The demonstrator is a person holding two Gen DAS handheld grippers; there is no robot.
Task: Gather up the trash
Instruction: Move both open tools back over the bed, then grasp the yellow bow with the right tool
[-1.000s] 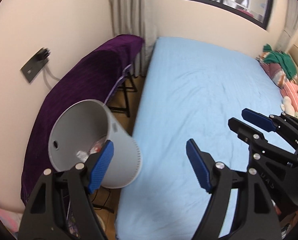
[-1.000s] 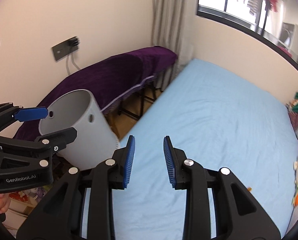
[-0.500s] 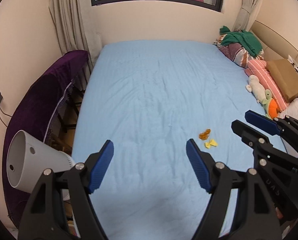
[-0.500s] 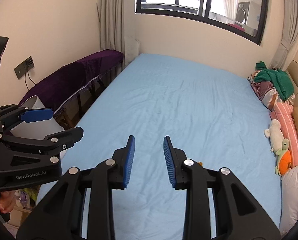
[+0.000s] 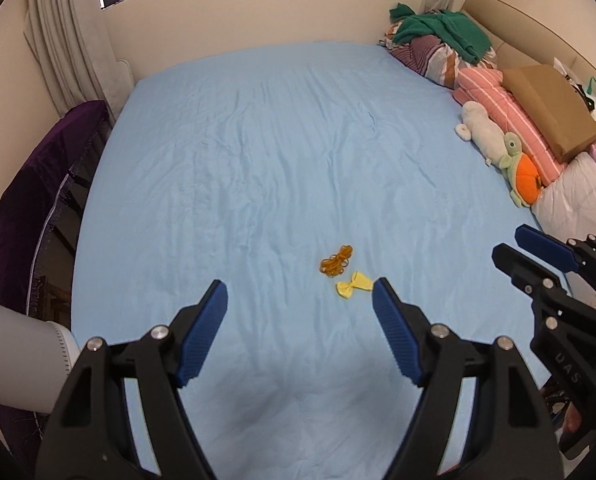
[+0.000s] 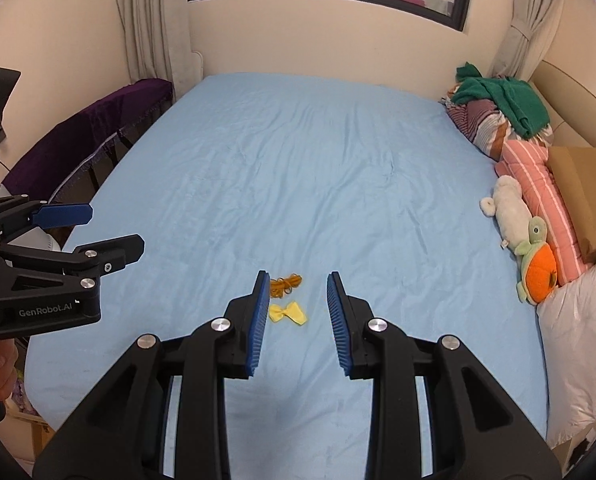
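Bed [image 5: 258, 160] fills most of both views: light blue fitted sheet, matte, fine wrinkles all over. Two bits of trash lie on it, lower centre of frame. Yellow bow-shaped scrap [image 5: 353, 284], flat, pinched in the middle, paper or ribbon, can't tell which. Just above-left of it, a tangle of orange-brown rubber bands [image 5: 336, 261], thin loops bunched together. The two sit just beside each other, small gap between them.

Left gripper [image 5: 299, 330]: black rigid frame, blue ribbed pads, jaws spread wide, nothing between them. In the left wrist view the bow sits just off the right pad's tip, bands above the gap; no contact.

Right gripper [image 6: 296, 312]: same build, jaws parted to a narrower gap, empty. In the right wrist view the bow [image 6: 288, 312] shows in the gap between the pads, bands [image 6: 285, 283] at the left pad's tip, both lying on the sheet beyond the fingers, not touched.

White plastic bin [image 5: 14, 360], smooth round wall with a hole, at lower left edge of the left wrist view, off the bed's side.

Right edge: striped pink pillow [image 5: 509, 120], brown cardboard box [image 5: 549, 116], plush turtle [image 5: 519, 172] green with orange shell, green knit cloth [image 5: 445, 32] on top of a striped bundle. Left edge: purple velvet-like cover [image 5: 30, 184] over a dark frame.
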